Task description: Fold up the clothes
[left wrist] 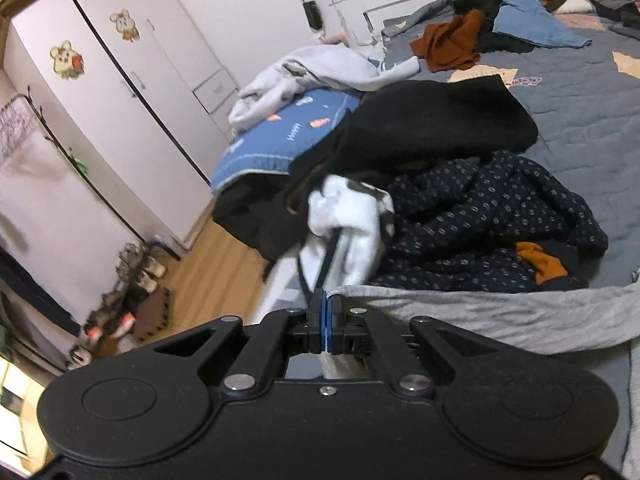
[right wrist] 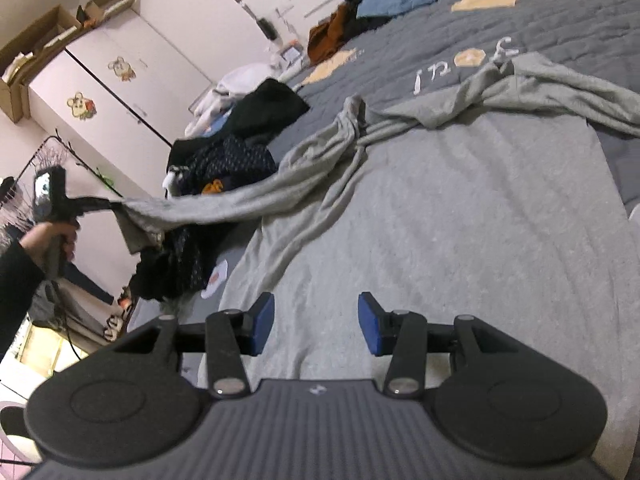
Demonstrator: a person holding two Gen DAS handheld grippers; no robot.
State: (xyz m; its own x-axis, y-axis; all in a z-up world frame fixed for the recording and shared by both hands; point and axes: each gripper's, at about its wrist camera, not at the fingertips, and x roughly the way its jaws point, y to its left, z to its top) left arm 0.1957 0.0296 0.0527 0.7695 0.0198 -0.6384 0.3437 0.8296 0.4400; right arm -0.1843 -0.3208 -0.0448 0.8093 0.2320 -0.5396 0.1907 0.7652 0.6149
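The bed (right wrist: 560, 32), covered in a grey quilt, serves as the work surface, and a grey shirt (right wrist: 460, 208) is spread over most of its near part, body flat, so that it can be folded in place. Its far sleeve (right wrist: 560, 92) lies rumpled across the quilt toward the right. The near-side sleeve (right wrist: 256, 196) is stretched off the edge of the bed in a taut band, lifted clear of the heap of dark clothes (right wrist: 232, 160) beside it; judging by that line, it is being drawn out straight, ready to be laid over the body.

More clothes wait in piles: a black garment (left wrist: 420, 120) and a dotted navy one (left wrist: 500, 216) near the bed's edge, with an orange and blue heap (left wrist: 500, 28) far back.

The left tongs (left wrist: 326, 312) are pressed fully together; in the right wrist view they (right wrist: 110, 205) grip the sleeve's end, with a hand (right wrist: 52, 240) on the handle.

The right tongs (right wrist: 316, 324) stand wide apart with nothing between them, hovering low over the shirt's body, probably to pin or pinch it next.
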